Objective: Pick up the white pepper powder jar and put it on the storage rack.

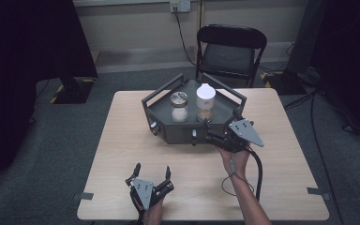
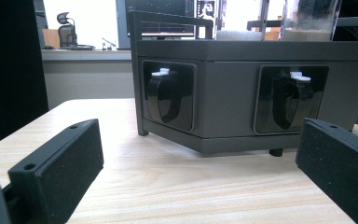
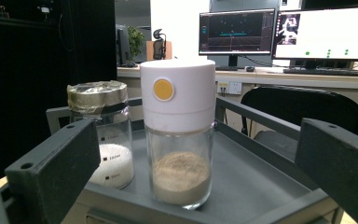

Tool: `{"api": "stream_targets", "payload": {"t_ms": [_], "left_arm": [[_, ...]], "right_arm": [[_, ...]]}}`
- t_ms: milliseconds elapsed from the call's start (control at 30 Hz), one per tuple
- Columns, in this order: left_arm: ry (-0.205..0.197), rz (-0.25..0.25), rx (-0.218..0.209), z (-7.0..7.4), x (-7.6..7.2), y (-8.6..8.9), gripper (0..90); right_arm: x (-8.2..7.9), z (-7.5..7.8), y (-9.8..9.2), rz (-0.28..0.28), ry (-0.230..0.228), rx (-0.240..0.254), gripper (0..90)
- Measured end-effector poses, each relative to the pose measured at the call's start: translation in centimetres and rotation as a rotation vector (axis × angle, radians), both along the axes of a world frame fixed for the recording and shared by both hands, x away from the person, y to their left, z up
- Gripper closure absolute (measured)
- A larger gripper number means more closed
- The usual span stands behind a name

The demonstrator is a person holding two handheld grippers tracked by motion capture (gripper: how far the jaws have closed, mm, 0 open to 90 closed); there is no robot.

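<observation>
A dark grey tray (image 1: 178, 133) with raised handles stands at the back middle of the wooden table (image 1: 122, 154). In it are a glass jar with a foil-covered lid (image 1: 179, 107) holding white powder and a white-capped glass jar (image 1: 205, 102) holding brown powder. My right gripper (image 1: 211, 131) is open at the tray's front right corner. In the right gripper view, the white-capped jar (image 3: 179, 140) stands ahead between the open jaws, apart from them, and the foil-lidded jar (image 3: 100, 135) is to its left. My left gripper (image 1: 152, 168) is open and empty near the front edge, facing the tray's wall (image 2: 223, 93).
Two recessed black latches (image 2: 168, 95) (image 2: 291, 98) with white tips sit in the tray's front wall. A black folding chair (image 1: 229, 51) stands behind the table. A cable (image 1: 258, 173) trails from the right gripper. Bare tabletop lies left and right of the tray.
</observation>
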State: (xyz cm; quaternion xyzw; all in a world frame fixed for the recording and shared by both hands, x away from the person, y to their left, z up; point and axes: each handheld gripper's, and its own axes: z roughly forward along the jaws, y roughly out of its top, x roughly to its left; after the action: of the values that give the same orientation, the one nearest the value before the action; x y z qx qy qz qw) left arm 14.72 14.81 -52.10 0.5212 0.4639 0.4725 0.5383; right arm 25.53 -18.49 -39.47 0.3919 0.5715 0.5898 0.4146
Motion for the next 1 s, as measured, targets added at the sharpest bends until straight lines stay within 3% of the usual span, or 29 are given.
{"api": "stream_targets", "payload": {"t_ms": [167,867,1000], "left_arm": [[0.0,0.0,0.001,0.0,0.0,0.0,0.0],[-0.001,0.0,0.001,0.0,0.0,0.0,0.0],[-0.001,0.0,0.001,0.0,0.0,0.0,0.0]], "right_arm": [[-0.8,-0.3,-0.5,0.006,-0.005,0.036,0.0],[-5.5,-2.3,-1.1,-0.029,-0.045,0.018,0.0],[-6.3,-2.6,-1.1,-0.049,-0.053,-0.014,0.0]]}}
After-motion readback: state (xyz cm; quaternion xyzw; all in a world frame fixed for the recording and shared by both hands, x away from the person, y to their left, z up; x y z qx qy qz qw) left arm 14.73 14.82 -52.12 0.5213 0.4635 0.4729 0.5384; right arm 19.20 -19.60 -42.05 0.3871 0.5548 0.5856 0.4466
